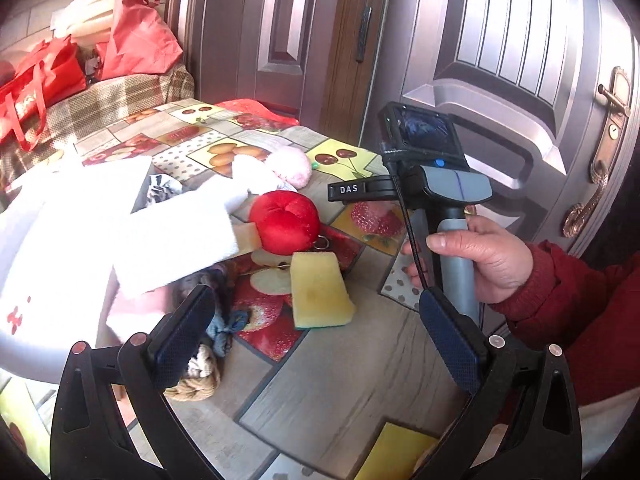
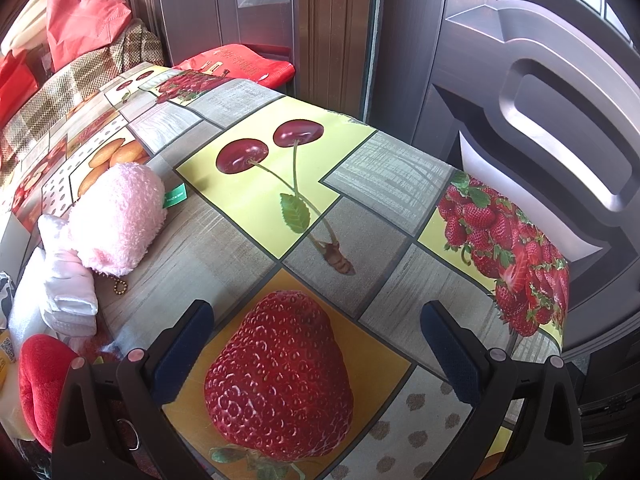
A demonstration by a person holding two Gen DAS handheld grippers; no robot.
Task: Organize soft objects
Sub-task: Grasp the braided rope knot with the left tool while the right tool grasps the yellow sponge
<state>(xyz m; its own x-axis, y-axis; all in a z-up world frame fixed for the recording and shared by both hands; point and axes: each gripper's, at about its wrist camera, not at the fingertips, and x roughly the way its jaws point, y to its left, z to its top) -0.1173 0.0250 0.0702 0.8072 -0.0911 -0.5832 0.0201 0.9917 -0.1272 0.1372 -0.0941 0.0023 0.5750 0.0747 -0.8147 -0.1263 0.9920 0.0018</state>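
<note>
Two grippers are in my hands, and both stand with their jaws spread wide and nothing between the pads. My left gripper (image 1: 320,336) hangs above the table (image 1: 360,380), which wears a cloth printed with fruit, and its view takes in most of the soft things. A yellow sponge (image 1: 320,290) lies just ahead of the gap between its fingers, and a red plush ball (image 1: 286,222) sits just behind that sponge, touching a white foam block (image 1: 172,248) that leans across the left side. Near the left finger lie a blue scrap of cloth (image 1: 226,330) and a beige knitted piece (image 1: 198,380), both partly hidden. Farther back sits a pink plush toy (image 1: 290,168). A second yellow sponge (image 1: 394,454) shows at the bottom edge. My right hand (image 1: 484,258) grips the grey handle of the other tool on the right. My right gripper (image 2: 316,344) hovers over a printed strawberry on bare cloth, well apart from the pink plush toy (image 2: 120,216) and a white cloth (image 2: 66,292) touching it at the left; the red plush ball (image 2: 38,384) shows at the lower left edge.
</note>
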